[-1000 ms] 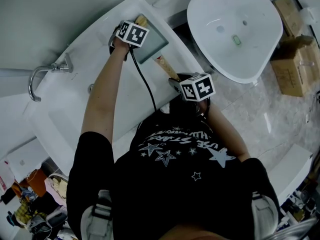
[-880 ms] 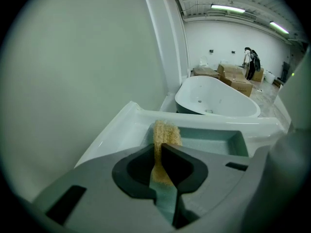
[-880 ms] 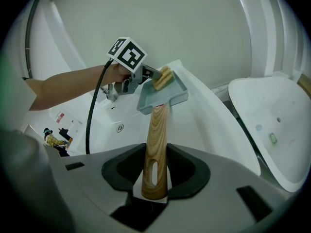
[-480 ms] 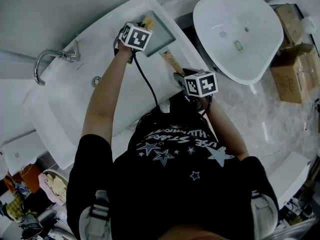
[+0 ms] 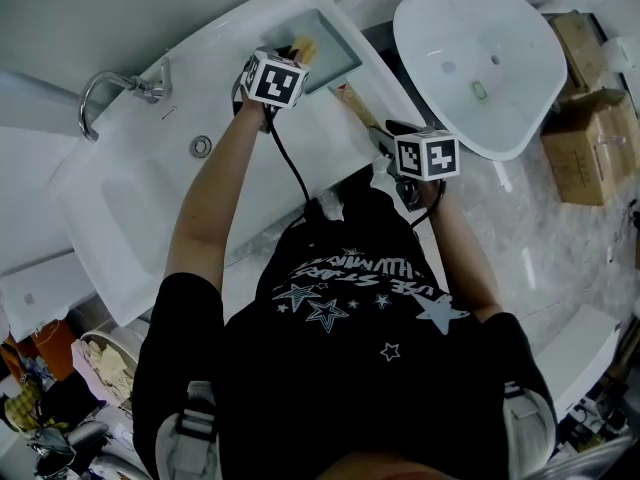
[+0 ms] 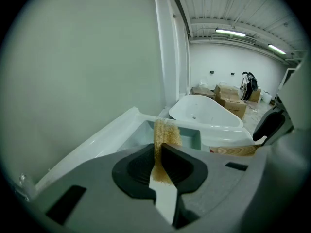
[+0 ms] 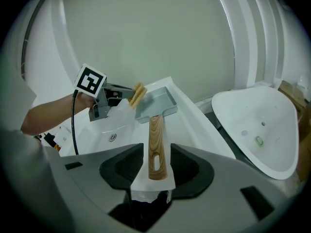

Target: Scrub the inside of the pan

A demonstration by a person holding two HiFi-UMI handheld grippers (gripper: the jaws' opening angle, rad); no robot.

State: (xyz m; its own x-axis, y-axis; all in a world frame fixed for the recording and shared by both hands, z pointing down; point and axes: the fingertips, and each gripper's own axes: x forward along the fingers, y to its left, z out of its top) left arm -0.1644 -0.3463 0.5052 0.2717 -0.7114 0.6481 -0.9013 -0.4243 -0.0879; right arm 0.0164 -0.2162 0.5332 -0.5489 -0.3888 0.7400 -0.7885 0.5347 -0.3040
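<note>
Atop tub ledge point(image 5: 322, 120), pan point(image 5: 337, 60) near wall point(image 5: 120, 8), scrubber point(image 5: 304, 47) over its rim

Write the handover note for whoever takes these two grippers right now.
Left gripper: shut on the yellow scrub pad, held at the edge of the pan.
Right gripper: open, and its jaws have just been opening. The pan's wooden handle lies between them, not pinched.
The pan sits on the rim of the white tub.
Done: the pictures do not show how much has been scrubbed.
Left: close on the handle, then scrub the pan's inside.
</note>
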